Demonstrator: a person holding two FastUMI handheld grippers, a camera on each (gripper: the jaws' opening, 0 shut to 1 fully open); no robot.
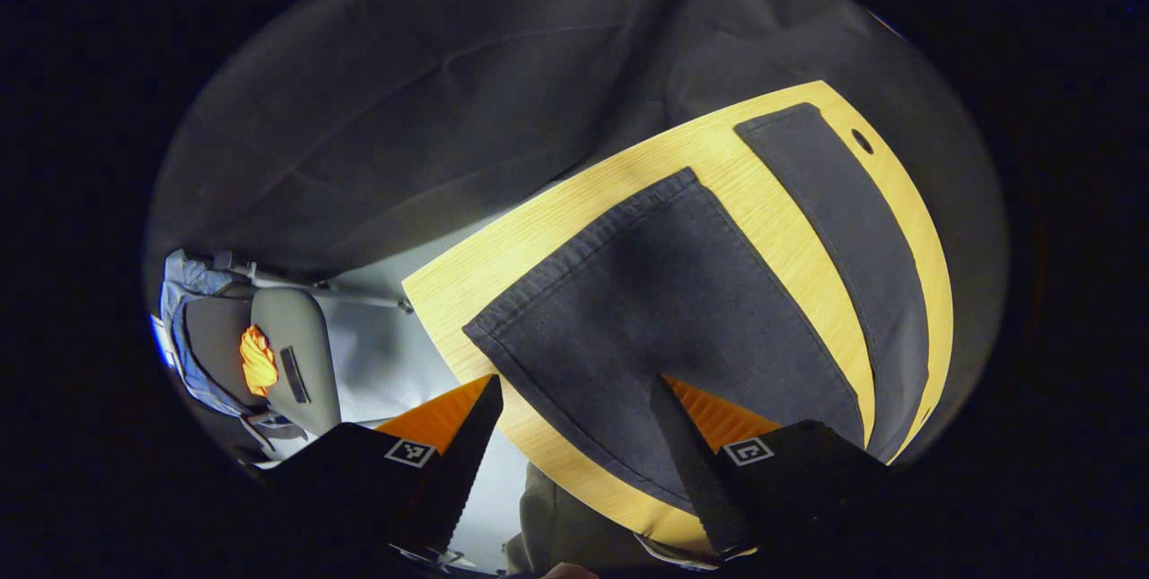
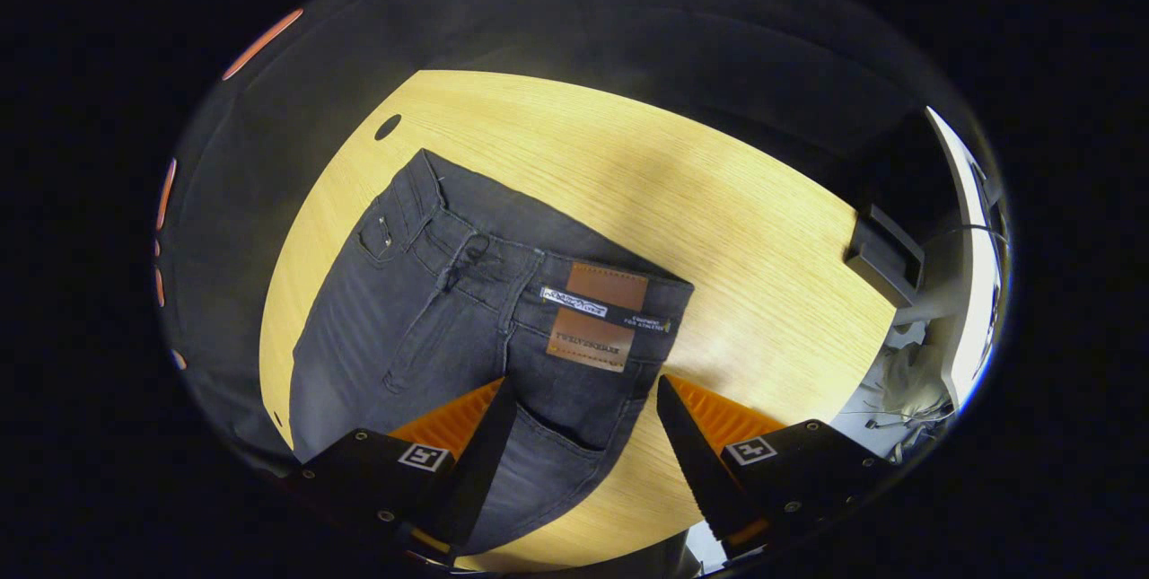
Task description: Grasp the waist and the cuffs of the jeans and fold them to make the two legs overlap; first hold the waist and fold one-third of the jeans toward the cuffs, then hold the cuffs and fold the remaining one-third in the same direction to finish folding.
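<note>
Basically still the start: jeans [image 2: 467, 310] lie flat and spread out on the wooden table [image 2: 718, 202], legs apart, nothing folded yet. In the left gripper view the near leg's cuff [image 1: 583, 247] sits ahead of the left gripper [image 1: 574, 399], the other leg [image 1: 835, 220] lies beside it with a strip of bare table between. Left jaws wide open, holding nothing, hovering over the cuff end near the table edge. In the right gripper view the waist [image 2: 539, 265] with its leather patch [image 2: 597, 314] lies just ahead of the right gripper [image 2: 583, 399]; jaws wide open there too, empty, above the hip area. Step in hand looks like the approach for the first grasp, waist and cuff. Next move likely needs both grippers to drop onto the near edges, pinch the fabric, then carry one leg over the other so they overlap
</note>
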